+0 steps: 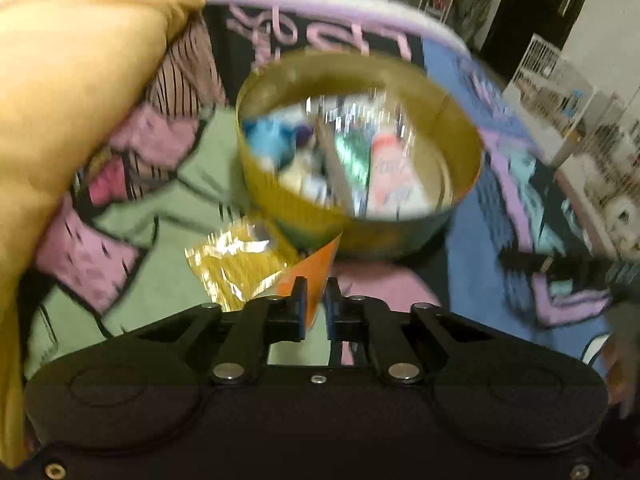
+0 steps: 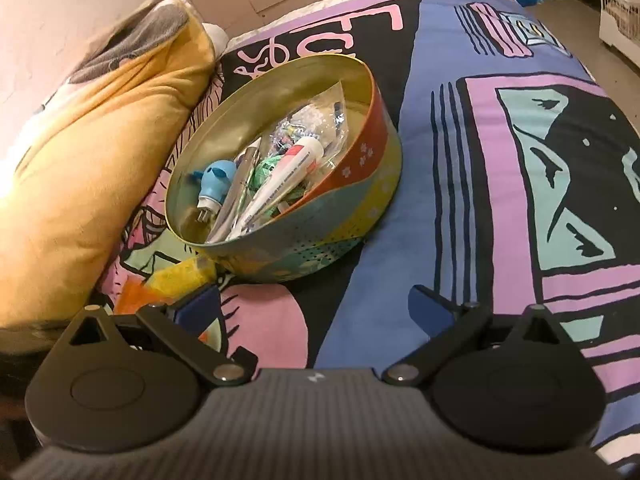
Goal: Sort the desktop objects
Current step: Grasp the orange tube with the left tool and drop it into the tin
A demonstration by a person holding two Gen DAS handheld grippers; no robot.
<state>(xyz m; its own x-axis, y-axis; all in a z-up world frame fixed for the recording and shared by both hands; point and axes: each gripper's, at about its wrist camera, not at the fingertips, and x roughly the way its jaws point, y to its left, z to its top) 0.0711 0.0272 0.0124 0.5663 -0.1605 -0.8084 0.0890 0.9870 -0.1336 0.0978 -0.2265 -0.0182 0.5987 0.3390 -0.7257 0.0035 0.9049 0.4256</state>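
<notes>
A: Just short of the round gold-lined tin (image 2: 280, 168), left gripper (image 1: 314, 300) pinches an orange-and-yellow crinkly plastic packet (image 1: 256, 264); probably carrying it in.

B: Right gripper (image 2: 316, 304)?

A: Spread wide, holding nothing. In the tin beyond: white toothpaste tube (image 2: 280, 176), blue pig-shaped plug (image 2: 216, 180).

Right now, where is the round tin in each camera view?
Left wrist: the tin sits center, just above the left gripper, blurred.
Right wrist: the tin sits left of center, above the right gripper.
Shared landmark: the yellow pillow, left of the tin.
</notes>
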